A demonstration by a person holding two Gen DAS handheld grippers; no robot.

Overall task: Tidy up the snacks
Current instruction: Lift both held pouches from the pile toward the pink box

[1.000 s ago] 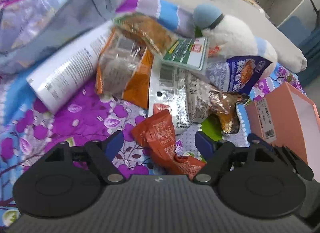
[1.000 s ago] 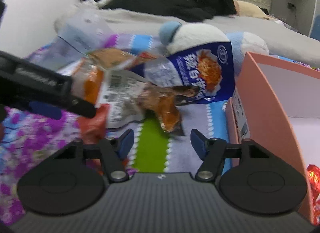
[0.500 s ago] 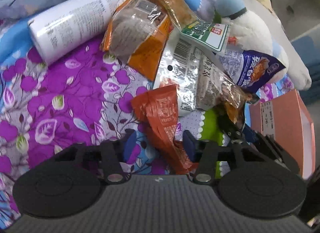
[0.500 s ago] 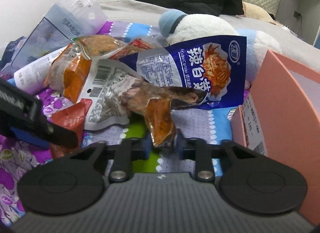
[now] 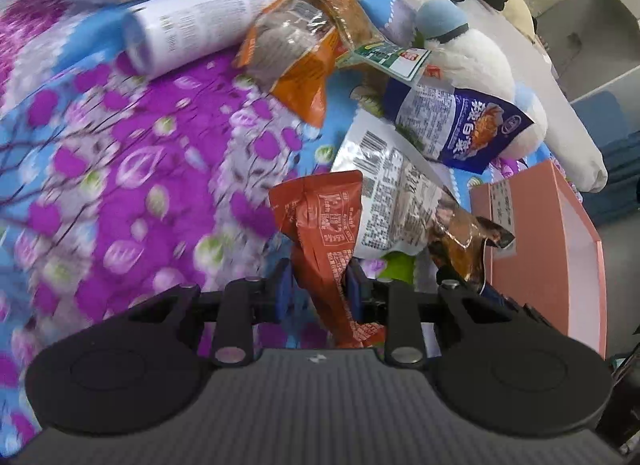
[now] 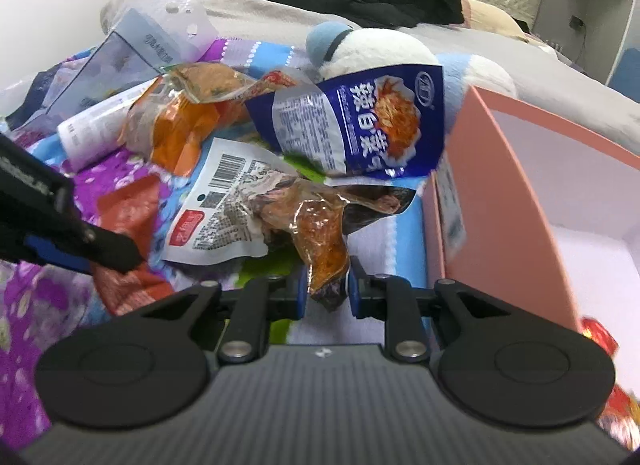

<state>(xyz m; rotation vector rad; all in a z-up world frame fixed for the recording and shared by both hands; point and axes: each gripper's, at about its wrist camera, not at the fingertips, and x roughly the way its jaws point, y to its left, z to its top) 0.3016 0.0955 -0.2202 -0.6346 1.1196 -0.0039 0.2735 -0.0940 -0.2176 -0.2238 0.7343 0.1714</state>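
My left gripper [image 5: 320, 289] has its jaws closing, and its blue pads press the lower part of an orange-red snack packet [image 5: 320, 217] that stands up off the flowered bedspread. My right gripper [image 6: 326, 289] is shut on the brown, crinkled end of a silver barcode packet [image 6: 232, 217], which trails to the left over the bed. The same silver packet [image 5: 392, 201] lies just right of the orange-red one. An open pink box [image 6: 500, 205] stands right beside the right gripper. The orange-red packet [image 6: 128, 205] also shows at the left of the right wrist view.
A blue packet [image 6: 360, 121] leans on a white plush toy [image 6: 380, 49] behind the silver packet. An orange packet [image 5: 296, 49] and a white tube [image 5: 200, 25] lie further back. A red snack [image 6: 600, 337] sits inside the box. Black clothes are piled at the far end.
Both grippers went from wide open to closed on their packets. The left one moved over the bed and the orange-red packet now stands up. The silver packet's end is pulled nearer the box.
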